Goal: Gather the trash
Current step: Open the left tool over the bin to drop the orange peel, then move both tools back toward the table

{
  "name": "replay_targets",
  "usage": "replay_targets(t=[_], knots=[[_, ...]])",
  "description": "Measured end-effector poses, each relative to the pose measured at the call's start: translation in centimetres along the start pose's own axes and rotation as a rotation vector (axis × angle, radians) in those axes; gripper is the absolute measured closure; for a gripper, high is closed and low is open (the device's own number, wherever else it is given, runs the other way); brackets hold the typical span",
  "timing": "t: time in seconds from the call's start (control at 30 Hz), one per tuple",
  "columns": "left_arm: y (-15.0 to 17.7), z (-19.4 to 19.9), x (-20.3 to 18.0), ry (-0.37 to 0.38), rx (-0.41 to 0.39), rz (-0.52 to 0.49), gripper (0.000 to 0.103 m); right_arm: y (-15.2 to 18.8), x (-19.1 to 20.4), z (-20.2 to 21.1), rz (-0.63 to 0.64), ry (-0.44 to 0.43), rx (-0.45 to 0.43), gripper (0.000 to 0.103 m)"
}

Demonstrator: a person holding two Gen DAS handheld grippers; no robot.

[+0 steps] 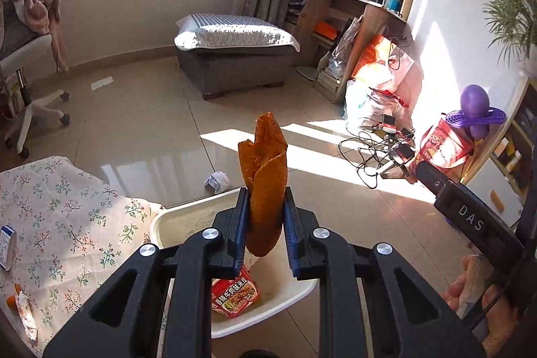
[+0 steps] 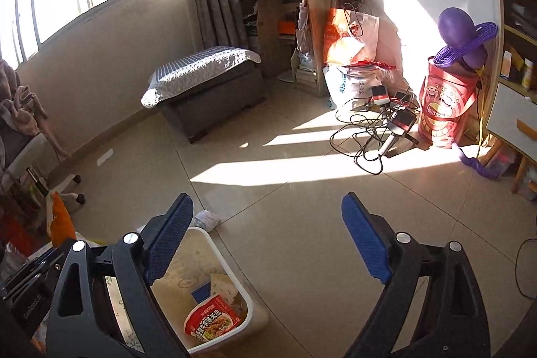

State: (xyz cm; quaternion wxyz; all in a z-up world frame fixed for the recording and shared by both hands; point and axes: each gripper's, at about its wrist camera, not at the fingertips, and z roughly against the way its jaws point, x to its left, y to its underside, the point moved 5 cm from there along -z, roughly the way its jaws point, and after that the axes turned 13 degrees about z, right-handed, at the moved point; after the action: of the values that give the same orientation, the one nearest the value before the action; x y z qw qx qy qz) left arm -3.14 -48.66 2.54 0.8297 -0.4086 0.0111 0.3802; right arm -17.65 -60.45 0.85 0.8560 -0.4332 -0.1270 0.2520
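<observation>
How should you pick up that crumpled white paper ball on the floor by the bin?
Come from straight above and pinch the crumpled white paper ball across its middle. It lies low and loose on the tiled floor, clear of the white plastic bin, with creases the open right gripper can bite.

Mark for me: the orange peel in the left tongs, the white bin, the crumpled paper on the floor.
orange peel (image 1: 266, 183), left wrist view, middle of the strip above the pads.
white bin (image 2: 231, 269), right wrist view, its far rim.
crumpled paper (image 1: 217, 182), left wrist view, centre of the wad.
</observation>
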Motion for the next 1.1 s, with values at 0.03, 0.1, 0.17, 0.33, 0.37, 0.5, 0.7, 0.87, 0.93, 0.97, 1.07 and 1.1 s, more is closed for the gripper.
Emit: replay_targets(t=[0.03,0.1,0.17,0.33,0.37,0.5,0.7,0.87,0.93,0.97,1.07,1.1], knots=[[0.0,-0.3,-0.3,0.004,0.005,-0.005,0.082,0.1,-0.3,-0.1,-0.004,0.006,0.003,0.015],[0.1,-0.7,-0.9,0.012,0.012,-0.014,0.075,0.2,-0.7,-0.2,-0.008,0.016,0.007,0.014],[0.1,-0.9,-1.3,0.012,0.012,-0.024,0.059,0.2,-1.0,-0.3,-0.007,0.031,0.012,0.012],[0.1,-0.9,-1.2,-0.007,0.002,-0.030,0.040,0.2,-1.2,-0.2,-0.003,0.048,0.012,0.009],[0.1,-0.8,-1.0,-0.015,-0.001,-0.027,0.037,0.2,-1.1,-0.2,0.001,0.053,0.010,0.008],[0.0,-0.4,0.0,-0.069,-0.026,-0.022,0.026,0.1,-0.5,0.2,0.034,0.071,-0.004,0.007],[-0.2,1.1,1.6,-0.155,-0.091,-0.021,0.017,-0.3,1.6,0.9,0.098,0.078,-0.029,0.007],[-0.4,2.4,3.4,-0.220,-0.131,-0.021,0.015,-0.2,3.9,1.2,0.144,0.052,-0.033,0.007],[-0.3,2.9,4.3,-0.245,-0.140,-0.013,0.014,-0.2,5.2,1.5,0.165,0.034,-0.038,0.007],[-0.3,3.2,4.8,-0.255,-0.140,-0.007,0.014,-0.2,5.9,1.5,0.176,0.024,-0.039,0.007],[-0.2,3.9,6.6,-0.290,-0.141,0.010,0.014,-0.2,8.2,1.9,0.208,-0.005,-0.043,0.007],[-0.2,4.1,7.1,-0.301,-0.142,0.017,0.014,-0.2,9.0,2.1,0.219,-0.015,-0.045,0.007]])
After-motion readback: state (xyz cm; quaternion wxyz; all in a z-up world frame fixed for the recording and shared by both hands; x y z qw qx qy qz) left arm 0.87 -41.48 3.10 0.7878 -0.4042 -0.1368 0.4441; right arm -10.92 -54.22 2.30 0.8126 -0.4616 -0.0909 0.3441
